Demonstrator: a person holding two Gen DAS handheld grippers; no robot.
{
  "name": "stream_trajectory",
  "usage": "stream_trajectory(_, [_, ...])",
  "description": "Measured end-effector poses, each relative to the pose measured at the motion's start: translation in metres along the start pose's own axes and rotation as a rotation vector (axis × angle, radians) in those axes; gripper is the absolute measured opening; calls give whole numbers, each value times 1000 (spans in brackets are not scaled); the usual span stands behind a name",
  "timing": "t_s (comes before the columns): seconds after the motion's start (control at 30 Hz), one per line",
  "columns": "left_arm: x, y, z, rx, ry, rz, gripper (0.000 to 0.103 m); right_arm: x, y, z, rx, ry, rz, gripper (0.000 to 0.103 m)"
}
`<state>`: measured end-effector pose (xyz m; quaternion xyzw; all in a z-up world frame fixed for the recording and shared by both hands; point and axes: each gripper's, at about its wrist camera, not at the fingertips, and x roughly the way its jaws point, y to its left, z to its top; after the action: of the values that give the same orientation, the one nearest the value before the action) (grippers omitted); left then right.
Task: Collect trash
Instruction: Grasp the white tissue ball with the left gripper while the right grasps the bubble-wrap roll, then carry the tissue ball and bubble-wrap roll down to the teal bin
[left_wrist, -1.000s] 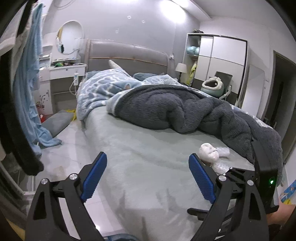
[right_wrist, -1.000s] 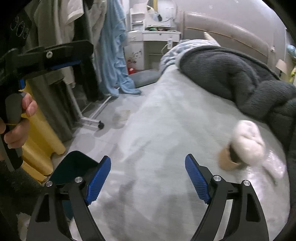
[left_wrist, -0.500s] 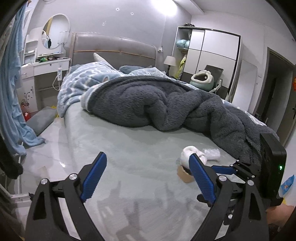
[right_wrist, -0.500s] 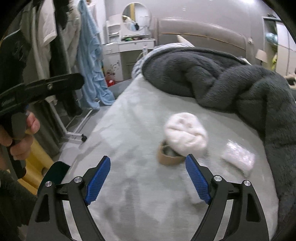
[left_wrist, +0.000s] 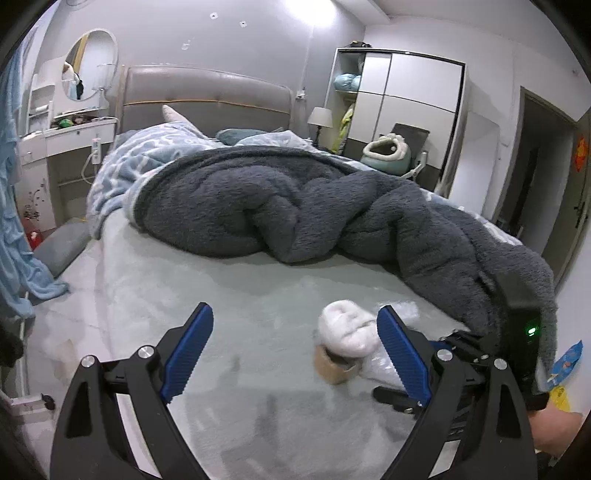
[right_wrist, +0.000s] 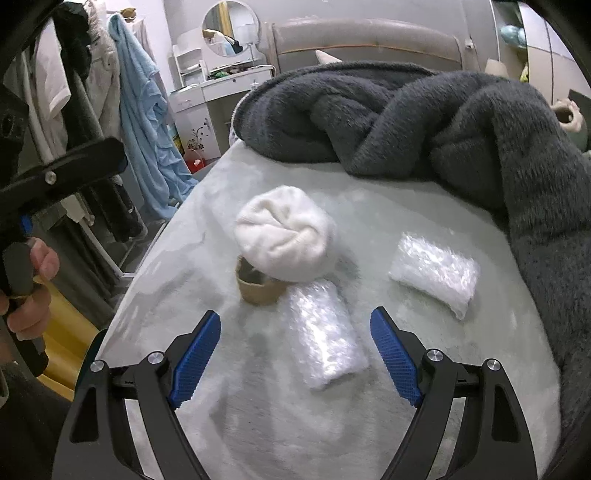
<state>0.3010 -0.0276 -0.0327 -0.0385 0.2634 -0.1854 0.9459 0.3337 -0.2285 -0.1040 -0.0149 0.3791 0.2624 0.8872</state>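
The left gripper (left_wrist: 295, 350) is wide open. Its two blue pads (left_wrist: 188, 350) sit far apart, and nothing is between them. The right gripper (right_wrist: 295, 354) is wide open too, with its blue pads (right_wrist: 395, 358) spread out and pointing forward and down. In the right view, the left hand (right_wrist: 27, 291) shows at the edge, fingers wrapped around the black handle. In the left view, a bit of the right hand (left_wrist: 554, 428) shows low at the side.
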Motion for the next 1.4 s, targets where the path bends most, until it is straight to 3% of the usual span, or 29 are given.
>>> stream_trajectory(0.23, [20,-15,-4,27,30,-24,92,6,-14,-4,36,36,10,65])
stream_trajectory(0.4, [37,-20,-7,32,62,-30,92,7,-22,-8,53,63,27,39])
stream_trajectory(0.6, [51,-26,-12,21,86,-42,92,-7,-35,-11,82,44,33,38])
stream_trajectory(1.03, [78,-61,-26,159,114,24,91,-31,-65,-19,138,5,31,38])
stream_trajectory(1.2, [92,-64,-32,185,143,103,82,-37,-70,-21,147,-3,35,38])
stream_trajectory(1.3, [96,-64,-34,180,153,115,59,-38,-72,-25,140,7,33,38])
stream_trajectory(1.4, [96,-65,-34,192,152,110,51,-40,-74,-26,142,8,33,38])
